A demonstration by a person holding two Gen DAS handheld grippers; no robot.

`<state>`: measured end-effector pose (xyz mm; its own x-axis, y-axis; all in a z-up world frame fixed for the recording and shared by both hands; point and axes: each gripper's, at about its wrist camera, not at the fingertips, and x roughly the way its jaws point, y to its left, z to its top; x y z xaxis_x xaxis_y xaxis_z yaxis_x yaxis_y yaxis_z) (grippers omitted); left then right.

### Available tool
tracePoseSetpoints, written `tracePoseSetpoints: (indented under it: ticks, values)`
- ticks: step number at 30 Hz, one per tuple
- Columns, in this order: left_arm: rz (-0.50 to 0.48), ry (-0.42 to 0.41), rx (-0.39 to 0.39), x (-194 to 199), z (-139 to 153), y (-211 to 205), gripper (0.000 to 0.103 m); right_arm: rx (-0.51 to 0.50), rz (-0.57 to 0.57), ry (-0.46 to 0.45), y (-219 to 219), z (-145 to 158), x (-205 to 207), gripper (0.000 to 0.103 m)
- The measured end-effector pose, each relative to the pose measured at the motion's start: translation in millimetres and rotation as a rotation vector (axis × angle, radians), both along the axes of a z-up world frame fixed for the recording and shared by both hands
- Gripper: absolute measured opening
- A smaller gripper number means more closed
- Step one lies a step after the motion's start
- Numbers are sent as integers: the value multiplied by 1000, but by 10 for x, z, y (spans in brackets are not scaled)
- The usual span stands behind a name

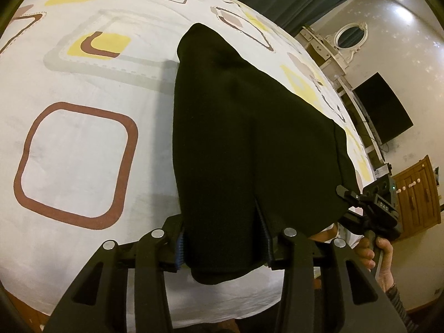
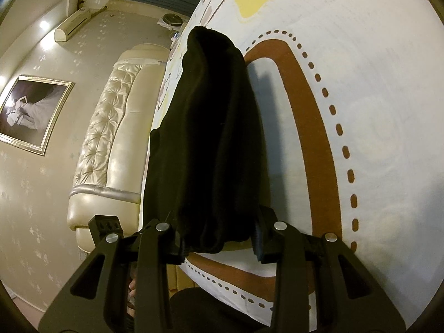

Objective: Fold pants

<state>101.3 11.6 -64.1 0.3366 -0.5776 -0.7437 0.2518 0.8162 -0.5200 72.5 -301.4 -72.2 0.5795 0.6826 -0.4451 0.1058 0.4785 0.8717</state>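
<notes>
In the left wrist view we look down along our left gripper (image 1: pixel 224 247) onto the bed (image 1: pixel 83 149). The black pants (image 1: pixel 244 138) hang from between its two fingers (image 1: pixel 180 249) and stretch away over the patterned sheet, narrowing toward the far end, which rests on the bed. The fingers stand partly apart with a thick bunch of cloth filling the gap; the blue pads touch it on both sides, so we hold the near edge of the pants. The gripper tilts steeply down toward the bed. To the right, our right gripper (image 1: pixel 344 194) pinches the other near corner of the same cloth, and below it our right hand (image 1: pixel 380 258) wraps the handle, a dark sleeve at the wrist. Far right stand a dark screen (image 1: pixel 385 108) and a wooden cabinet (image 1: pixel 416 194).

In the right wrist view our right gripper (image 2: pixel 219 238) points more shallowly along the bed. The pants (image 2: pixel 213 138) rise from its fingers as a thick folded column, running away from us, lifted off the sheet near us and casting a shadow to the right. The jaws stand narrow and are closed on that bunched edge. The left gripper's top (image 2: pixel 106 223) peeks in at the left, just beside the cloth. Beyond it are a padded headboard (image 2: pixel 111 127) and a framed picture (image 2: pixel 30 113) on the wall.
</notes>
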Motion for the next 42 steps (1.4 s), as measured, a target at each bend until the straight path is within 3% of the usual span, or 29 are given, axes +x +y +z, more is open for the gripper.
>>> tracePoseSetpoints:
  ticks: [16,22,31,42]
  values:
    - [5,-12,-5,-25,74,61,41,-18,8,-20,-47,79,-19,33]
    - [-3,-10,-19,-10,-6,81,43,5,6,-12,-115,-54,17,34]
    - [1,-27,-24,-12,-16,115,54,44,-1,-5,-169,-107,44,37]
    - [18,-39,-38,14,-75,183,76,84,-2,-14,-217,-122,26,41]
